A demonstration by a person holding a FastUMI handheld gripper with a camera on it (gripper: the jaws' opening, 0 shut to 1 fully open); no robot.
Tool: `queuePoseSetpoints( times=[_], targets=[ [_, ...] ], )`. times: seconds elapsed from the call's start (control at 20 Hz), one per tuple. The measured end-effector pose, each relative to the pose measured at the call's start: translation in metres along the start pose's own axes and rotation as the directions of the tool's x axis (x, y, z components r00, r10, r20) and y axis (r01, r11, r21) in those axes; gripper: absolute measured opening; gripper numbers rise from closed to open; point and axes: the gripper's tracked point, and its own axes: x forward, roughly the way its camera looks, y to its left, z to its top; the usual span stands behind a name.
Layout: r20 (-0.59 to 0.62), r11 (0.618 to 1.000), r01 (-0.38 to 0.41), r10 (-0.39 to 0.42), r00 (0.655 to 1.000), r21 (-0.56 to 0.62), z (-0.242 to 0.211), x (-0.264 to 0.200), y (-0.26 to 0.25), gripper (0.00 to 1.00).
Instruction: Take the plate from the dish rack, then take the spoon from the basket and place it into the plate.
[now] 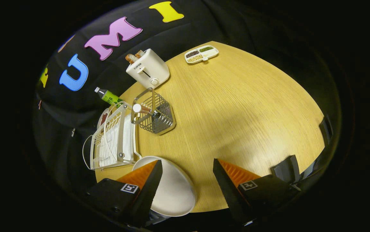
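Tool (187, 170) wide open, holding nothing; plate (175, 190) lies flat on worktop (236, 109) by the left finger, already out of dish rack (112, 141), w/ spoon (141, 109) handle sticking up from wire basket (157, 116) beyond the fingers. Next step prob. the spoon: come in from above, pinch the handle below its knob, lift straight up to clear basket's tall handle loop. Rack sits close left of basket, toaster (147, 69) behind; approach from the bare worktop to the right, plate near worktop edge so set spoon down gently.

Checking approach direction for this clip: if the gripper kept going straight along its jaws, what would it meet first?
Probably bare table. The gripper is open, jaws spread, and the plate lies by one jaw. The wire basket and dish rack sit off to that same side, though depth is hard to judge.
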Motion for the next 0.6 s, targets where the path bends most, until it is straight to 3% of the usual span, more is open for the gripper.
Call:
queuePoseSetpoints(
  times=[0.35, 0.6],
  targets=[
    [0.143, 0.986, -0.047, 0.07, 0.987, -0.159, 0.057, -0.042, 0.048, 0.97],
    [0.14, 0.948, -0.042, 0.09, 0.986, -0.314, 0.076, -0.04, 0.075, 0.97]
  ],
)
